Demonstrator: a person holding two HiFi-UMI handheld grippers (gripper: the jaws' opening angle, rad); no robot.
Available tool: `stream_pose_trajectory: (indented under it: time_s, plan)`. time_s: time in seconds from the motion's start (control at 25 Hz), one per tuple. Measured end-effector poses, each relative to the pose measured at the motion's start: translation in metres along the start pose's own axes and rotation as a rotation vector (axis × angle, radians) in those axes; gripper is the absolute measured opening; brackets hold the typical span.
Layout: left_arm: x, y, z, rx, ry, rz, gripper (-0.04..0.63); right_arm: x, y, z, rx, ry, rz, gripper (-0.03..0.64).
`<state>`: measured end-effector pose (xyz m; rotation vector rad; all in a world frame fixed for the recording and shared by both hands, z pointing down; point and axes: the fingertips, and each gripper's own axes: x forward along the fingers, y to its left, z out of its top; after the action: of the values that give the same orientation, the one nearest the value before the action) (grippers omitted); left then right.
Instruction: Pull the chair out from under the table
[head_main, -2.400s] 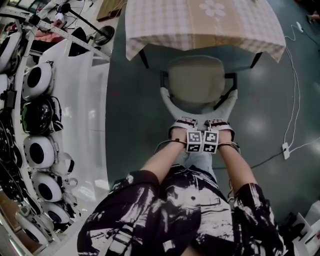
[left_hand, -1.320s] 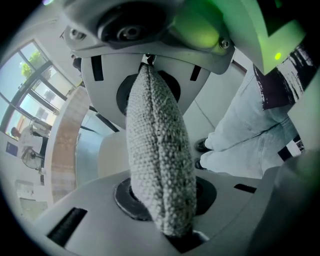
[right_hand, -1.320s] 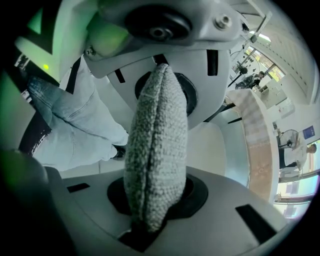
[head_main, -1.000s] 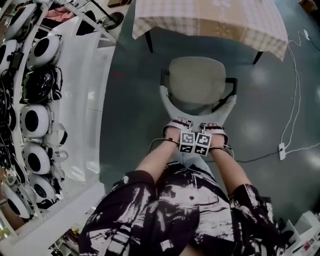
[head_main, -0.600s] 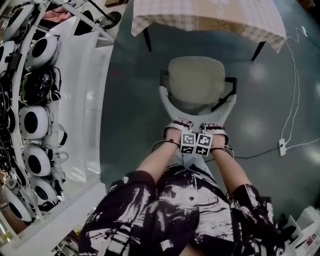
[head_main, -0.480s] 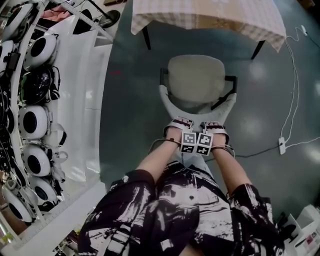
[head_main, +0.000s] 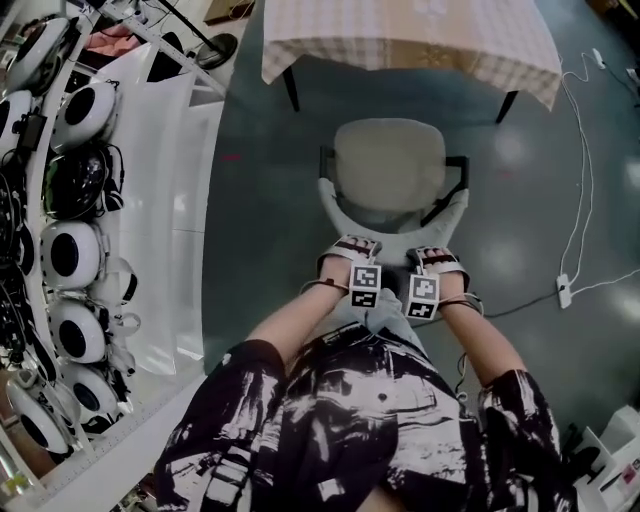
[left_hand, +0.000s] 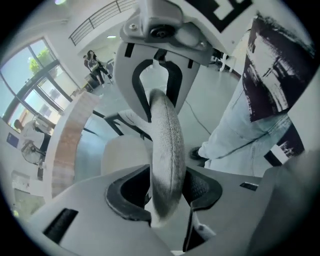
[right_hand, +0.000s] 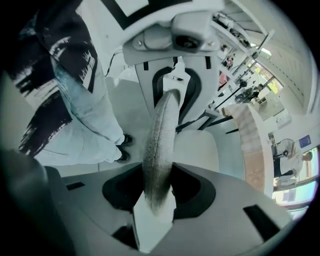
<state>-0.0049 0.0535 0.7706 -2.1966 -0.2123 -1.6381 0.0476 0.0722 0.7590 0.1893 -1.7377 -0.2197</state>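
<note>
A person in a black-and-white patterned shirt stands behind a padded chair, which sits on the grey floor clear of the counter with its checked cloth, seat fully in the open. The 2 grippers are side by side over the curved backrest, both pointing steeply down. The left gripper has its fingers opening, the backrest's fabric rim standing between them with a dark gap showing on 1 side. The right gripper matches it: fingers opening, the rim between them and no longer pinched. A white cable trails across the floor at right (its plug block lies near the chair's far side); round white devices line a rack at left.
</note>
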Motion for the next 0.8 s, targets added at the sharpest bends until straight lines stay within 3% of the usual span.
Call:
stream_pose_trajectory:
  time_s: [0.08,0.16,0.2,0.36,0.48,0.6,0.8]
  plan:
    - [-0.032,0.004,-0.007,-0.042,-0.046,0.024,0.177,-0.035,-0.01,0.001,0.043,-0.064,-0.042,0.167]
    - [-0.076,0.022,-0.011,-0.123,-0.116,0.099,0.173,-0.078,-0.03,0.001,0.146,-0.143,-0.115,0.169]
    - [-0.102,0.038,-0.012,-0.182,-0.16,0.16,0.115,-0.103,-0.047,0.002,0.222,-0.191,-0.163,0.167]
    - [-0.229,0.12,-0.007,-0.479,-0.392,0.429,0.103,-0.226,-0.131,0.01,0.571,-0.454,-0.402,0.161]
    - [-0.32,0.171,0.001,-0.638,-0.599,0.605,0.097,-0.321,-0.186,0.022,0.678,-0.699,-0.592,0.152]
    - [-0.391,0.207,0.017,-0.648,-0.76,0.719,0.091,-0.393,-0.223,0.037,0.721,-0.883,-0.707,0.144]
    - [-0.476,0.242,0.035,-0.611,-0.929,0.836,0.084,-0.465,-0.254,0.055,0.731,-1.04,-0.787,0.132]
